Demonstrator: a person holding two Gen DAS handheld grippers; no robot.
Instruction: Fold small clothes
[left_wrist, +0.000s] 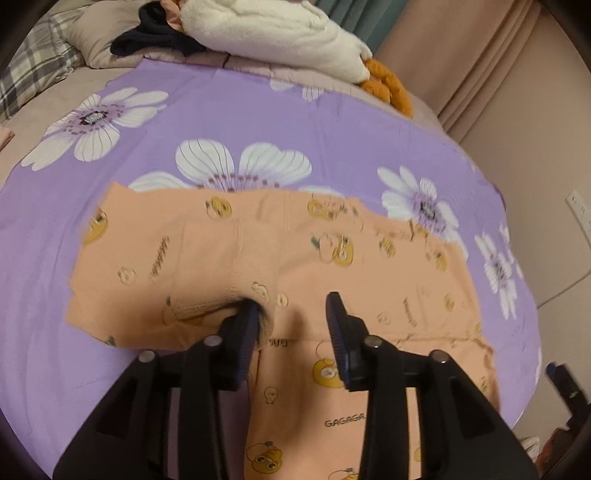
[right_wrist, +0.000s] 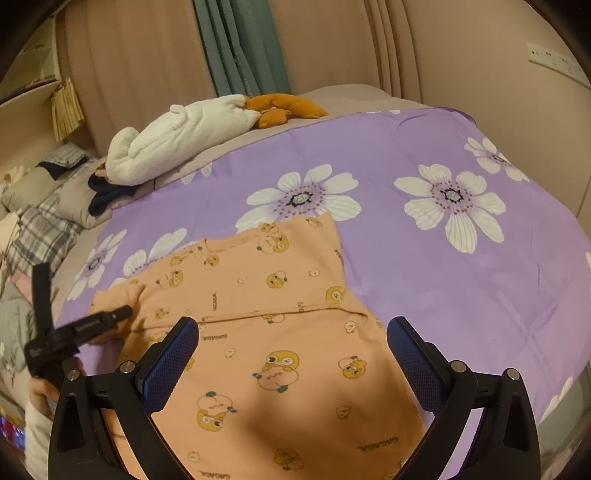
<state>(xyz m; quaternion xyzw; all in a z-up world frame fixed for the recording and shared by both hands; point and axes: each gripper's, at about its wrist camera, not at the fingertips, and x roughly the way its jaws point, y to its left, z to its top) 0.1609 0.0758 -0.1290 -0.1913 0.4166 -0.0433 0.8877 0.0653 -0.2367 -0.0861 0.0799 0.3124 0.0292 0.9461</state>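
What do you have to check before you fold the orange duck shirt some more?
1. Shirt lying on the bed sheet: ok, the orange shirt is spread on it.
2. Left gripper open: ok, jaws apart above the shirt; one finger is at a folded sleeve edge.
3. Left gripper holding cloth: cannot tell, the view is blurred.
4. Right gripper open and free: ok, jaws wide, nothing between them.
5. Fold space free: ok, the white plush toy lies far back on the bed.
6. Shirt smooth: not ok, a crease crosses it.
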